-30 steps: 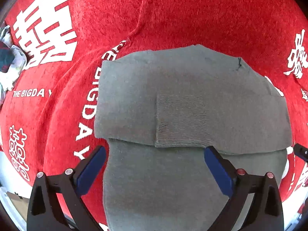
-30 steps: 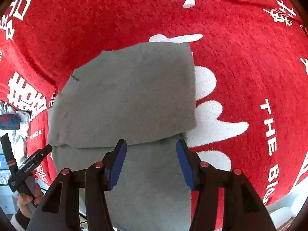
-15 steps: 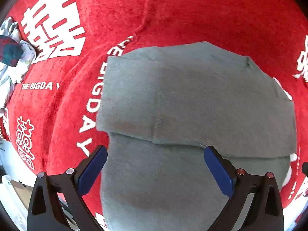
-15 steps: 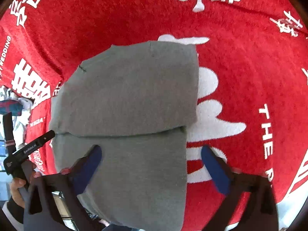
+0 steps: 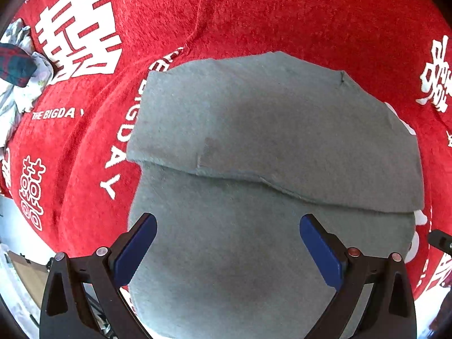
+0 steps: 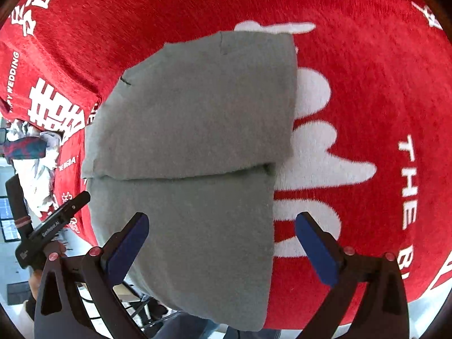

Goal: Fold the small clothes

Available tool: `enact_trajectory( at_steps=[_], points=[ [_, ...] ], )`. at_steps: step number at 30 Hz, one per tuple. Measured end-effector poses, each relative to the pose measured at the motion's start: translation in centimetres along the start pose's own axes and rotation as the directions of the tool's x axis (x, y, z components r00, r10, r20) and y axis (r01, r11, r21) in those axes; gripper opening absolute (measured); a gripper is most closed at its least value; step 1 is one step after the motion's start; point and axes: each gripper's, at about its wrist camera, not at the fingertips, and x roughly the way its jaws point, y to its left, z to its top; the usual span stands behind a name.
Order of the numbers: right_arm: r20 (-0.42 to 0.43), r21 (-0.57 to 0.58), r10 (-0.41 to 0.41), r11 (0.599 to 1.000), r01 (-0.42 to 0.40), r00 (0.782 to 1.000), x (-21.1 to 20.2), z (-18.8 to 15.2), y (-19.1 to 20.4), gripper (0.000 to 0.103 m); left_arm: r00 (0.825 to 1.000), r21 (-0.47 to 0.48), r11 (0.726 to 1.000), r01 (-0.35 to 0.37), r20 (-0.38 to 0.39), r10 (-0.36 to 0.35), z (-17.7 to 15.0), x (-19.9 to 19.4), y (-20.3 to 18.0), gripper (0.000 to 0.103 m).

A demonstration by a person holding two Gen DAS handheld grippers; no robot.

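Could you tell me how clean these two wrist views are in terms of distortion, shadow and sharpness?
Left wrist view: strong fisheye bulge with dark corners, and a soft shadow across the middle of the grey garment; fairly sharp. Right wrist view: same bulge, even light, slight softness on the red cloth towards the rim.

grey garment (image 5: 271, 147), folded (flat), on red cloth (image 5: 282, 14)

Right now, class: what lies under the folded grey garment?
Under the grey garment lies the red cloth with white lettering, visible all round it. Whatever print sits beneath the garment is covered.
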Motion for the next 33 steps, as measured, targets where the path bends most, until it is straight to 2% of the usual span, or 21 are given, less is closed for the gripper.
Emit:
enact_trajectory(
  at_steps=[3,11,17,23,29,31,33],
  points=[
    [-0.035,0.010,0.021,1.000,-0.021,0.999,0.8,-0.9,0.1,0.103,1.000,0.009,1.000,0.007,-0.010,-0.007,-1.0,0.1,0.2,0.102],
    [-0.043,0.044,0.047,0.998,-0.045,0.998,1.9,-4.4,0.2,0.103,0.995,-0.002,0.998,0.059,-0.077,-0.059,-4.7,1.3,3.6,0.102],
    [-0.072,0.070,0.087,0.994,-0.082,0.994,3.3,-9.5,0.0,0.103,0.990,-0.002,0.997,0.074,-0.123,-0.074,-9.2,2.3,7.3,0.102],
    [-0.143,0.087,0.098,0.992,-0.086,0.985,5.4,-16.1,-1.3,0.101,0.978,0.008,0.995,0.099,-0.184,-0.096,-14.6,3.4,9.8,0.102],
    [-0.231,0.087,0.060,0.995,-0.041,0.971,9.2,-20.7,-3.4,0.097,0.962,-0.003,0.993,0.119,-0.247,-0.117,-19.0,5.9,10.6,0.102],
    [-0.244,0.084,0.047,0.996,-0.027,0.969,10.5,-21.2,-3.9,0.087,0.955,-0.017,0.991,0.134,-0.265,-0.133,-19.9,6.9,10.5,0.102],
    [-0.244,0.093,0.054,0.995,-0.032,0.968,11.7,-21.5,-4.4,0.084,0.948,-0.027,0.988,0.153,-0.277,-0.155,-20.4,7.6,10.3,0.102]
  ],
)
